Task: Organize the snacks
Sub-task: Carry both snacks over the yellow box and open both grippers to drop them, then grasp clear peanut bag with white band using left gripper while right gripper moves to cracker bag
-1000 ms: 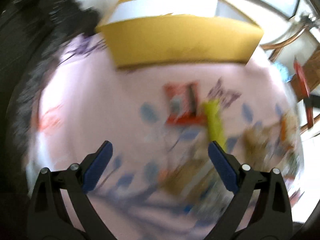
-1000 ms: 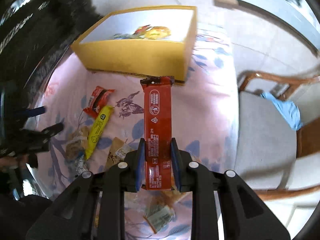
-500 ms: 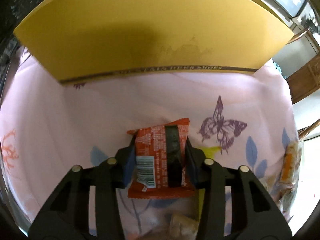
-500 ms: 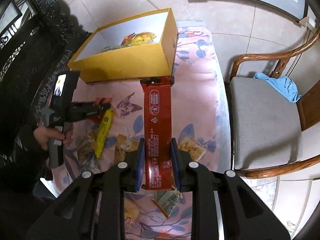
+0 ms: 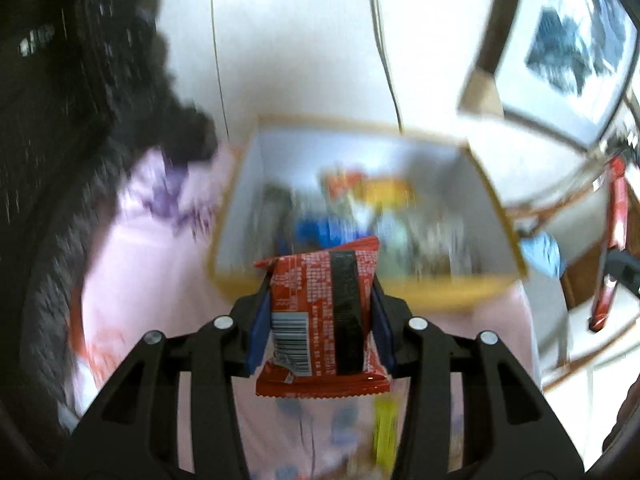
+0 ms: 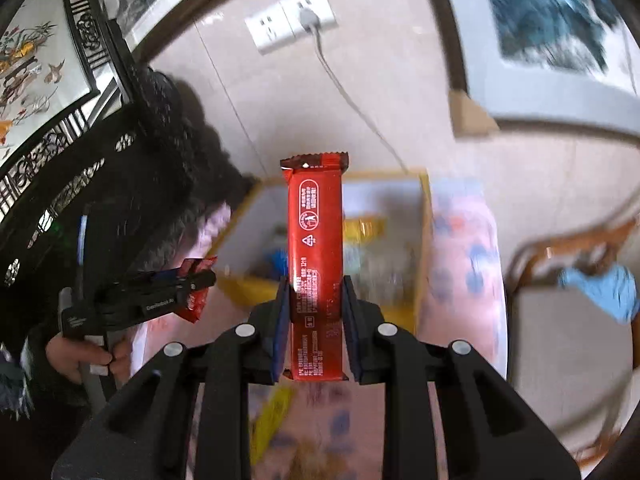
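While both claws carry loads, the yellow box (image 5: 360, 284) lies ahead and below each. Left claw (image 5: 320, 320) is clamped on a short red packet (image 5: 320, 312), nearer the rim; right claw (image 6: 314, 320) pinches a long red bar (image 6: 316, 264), long axis pointing boxward.

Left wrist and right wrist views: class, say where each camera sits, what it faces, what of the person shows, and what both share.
Left wrist: on the left claw, facing the yellow box; its fingers clamp a red packet; no body shows.
Right wrist: on the right claw, facing box and wall; it clamps a red bar; the left hand shows.
Shared: box, packet, bar.
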Available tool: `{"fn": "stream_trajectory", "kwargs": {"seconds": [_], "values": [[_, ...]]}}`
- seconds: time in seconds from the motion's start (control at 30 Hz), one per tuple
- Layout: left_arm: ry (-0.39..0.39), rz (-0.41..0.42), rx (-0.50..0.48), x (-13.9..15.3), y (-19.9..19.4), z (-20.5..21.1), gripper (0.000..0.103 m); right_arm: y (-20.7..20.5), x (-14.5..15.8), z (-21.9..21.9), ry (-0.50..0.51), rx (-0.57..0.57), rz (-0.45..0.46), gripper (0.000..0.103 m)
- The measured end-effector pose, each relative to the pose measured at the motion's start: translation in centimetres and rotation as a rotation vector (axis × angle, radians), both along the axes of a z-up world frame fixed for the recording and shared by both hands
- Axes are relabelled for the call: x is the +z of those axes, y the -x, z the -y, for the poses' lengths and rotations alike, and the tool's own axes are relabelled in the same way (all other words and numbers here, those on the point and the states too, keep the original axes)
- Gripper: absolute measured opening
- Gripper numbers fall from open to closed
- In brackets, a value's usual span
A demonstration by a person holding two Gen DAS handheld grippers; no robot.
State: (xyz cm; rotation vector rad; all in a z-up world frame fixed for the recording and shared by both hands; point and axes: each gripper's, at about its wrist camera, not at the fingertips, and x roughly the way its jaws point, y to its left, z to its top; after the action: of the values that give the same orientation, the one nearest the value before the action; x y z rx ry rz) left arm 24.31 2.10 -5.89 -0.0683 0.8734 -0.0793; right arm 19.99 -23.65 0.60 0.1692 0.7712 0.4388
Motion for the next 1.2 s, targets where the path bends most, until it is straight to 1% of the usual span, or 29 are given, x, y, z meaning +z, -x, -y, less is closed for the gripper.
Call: {"fn": "stream_trajectory", "kwargs": {"seconds": [0.07, 0.13, 0.2, 0.27, 0.3, 0.37, 0.4, 0.43, 0.47, 0.5, 0.53, 0.57, 0.6, 0.67, 0.7, 0.77, 0.8, 0.83, 0.87, 0.9, 0.93, 0.97, 1.0, 1.03, 1.07, 1.1, 1.13, 1.17, 1.2], "values": [[-0.032, 0.015, 0.003, 0.9, -2.2, 0.5, 0.044, -2.7, 0.1, -0.3, -0.017, -0.009, 0.007, 0.025], [-0.059, 0.05, -0.019, 1.7, -3.5, 0.8, 0.044, -5.7, -0.3, -0.7, -0.033, -0.033, -0.014, 0.025], [-0.079, 0.054, -0.021, 1.3, -5.2, 0.6, 0.044, -7.9, -0.8, -1.4, 0.005, -0.03, -0.026, 0.025], [-0.097, 0.027, -0.01, 0.9, -6.3, 0.8, 0.044, -9.7, -1.2, -2.2, 0.043, -0.026, -0.052, 0.025], [-0.09, 0.017, -0.019, 0.4, -6.8, 0.8, 0.044, -10.1, -1.4, -2.5, 0.054, -0.018, -0.058, 0.025], [-0.088, 0.017, -0.025, 0.1, -7.6, 0.7, 0.044, -11.0, -1.9, -3.3, 0.115, 0.007, -0.071, 0.026], [-0.094, 0.028, -0.013, 0.0, -8.0, 0.8, 0.056, -11.5, -2.4, -3.7, 0.148, 0.028, -0.081, 0.028], [-0.094, 0.034, -0.004, 0.1, -8.5, 0.8, 0.074, -11.8, -2.6, -3.9, 0.162, 0.037, -0.087, 0.036], [-0.108, 0.03, 0.019, -0.1, -8.9, 0.8, 0.101, -12.2, -3.0, -4.1, 0.181, 0.053, -0.108, 0.075], [-0.14, 0.027, 0.05, -0.1, -9.0, 0.9, 0.101, -12.5, -3.4, -4.2, 0.22, 0.057, -0.131, 0.102], [-0.19, 0.009, 0.076, -0.4, -9.2, 1.0, 0.101, -12.4, -3.6, -4.2, 0.259, 0.04, -0.133, 0.102], [-0.242, -0.009, 0.078, -0.6, -8.7, 1.0, 0.101, -11.8, -3.6, -3.9, 0.299, 0.022, -0.122, 0.102], [-0.269, -0.013, 0.069, -0.8, -8.2, 0.9, 0.101, -11.0, -3.6, -3.7, 0.325, 0.025, -0.119, 0.102], [-0.343, -0.006, 0.061, -1.5, -5.8, 0.7, 0.101, -8.3, -3.9, -2.7, 0.379, 0.06, -0.151, 0.102], [-0.377, -0.014, 0.043, -2.3, -4.0, 0.6, 0.101, -6.3, -4.3, -1.9, 0.409, 0.074, -0.177, 0.102], [-0.415, -0.055, 0.002, -3.7, -1.4, 0.8, 0.101, -3.1, -5.4, -0.6, 0.448, 0.058, -0.227, 0.102], [-0.44, -0.083, -0.024, -4.8, 0.7, 1.0, 0.101, -0.8, -6.5, 0.6, 0.46, 0.029, -0.274, 0.102], [-0.463, -0.091, -0.025, -5.4, 2.3, 1.3, 0.101, 0.8, -7.3, 1.2, 0.454, 0.006, -0.3, 0.102], [-0.482, -0.089, -0.019, -5.9, 4.0, 1.4, 0.101, 3.0, -8.7, 2.4, 0.425, -0.05, -0.336, 0.102], [-0.5, -0.078, -0.013, -6.7, 6.4, 1.6, 0.101, 4.5, -9.9, 3.1, 0.414, -0.106, -0.369, 0.102], [-0.506, -0.075, -0.017, -7.1, 7.9, 1.9, 0.101, 6.7, -11.8, 4.0, 0.415, -0.182, -0.419, 0.102], [-0.502, -0.077, -0.035, -7.6, 9.5, 2.2, 0.101, 8.4, -13.1, 4.5, 0.393, -0.227, -0.445, 0.102], [-0.486, -0.087, -0.075, -8.3, 11.6, 2.7, 0.101, 10.4, -14.4, 5.0, 0.358, -0.279, -0.459, 0.102], [-0.478, -0.092, -0.095, -8.7, 12.8, 2.9, 0.101, 11.8, -15.1, 5.2, 0.337, -0.326, -0.47, 0.102], [-0.469, -0.087, -0.126, -9.0, 14.0, 3.3, 0.101, 12.4, -15.6, 5.2, 0.317, -0.354, -0.486, 0.102], [-0.455, -0.072, -0.186, -9.4, 15.6, 3.9, 0.101, 13.0, -16.2, 5.2, 0.289, -0.372, -0.512, 0.102], [-0.456, -0.071, -0.221, -9.7, 16.3, 4.4, 0.101, 13.5, -17.0, 5.2, 0.245, -0.369, -0.539, 0.102], [-0.46, -0.074, -0.246, -10.1, 16.8, 4.8, 0.101, 13.7, -17.5, 5.2, 0.225, -0.369, -0.551, 0.102], [-0.456, -0.078, -0.268, -10.5, 17.3, 5.0, 0.101, 13.8, -17.9, 5.2, 0.236, -0.386, -0.55, 0.102]]}}
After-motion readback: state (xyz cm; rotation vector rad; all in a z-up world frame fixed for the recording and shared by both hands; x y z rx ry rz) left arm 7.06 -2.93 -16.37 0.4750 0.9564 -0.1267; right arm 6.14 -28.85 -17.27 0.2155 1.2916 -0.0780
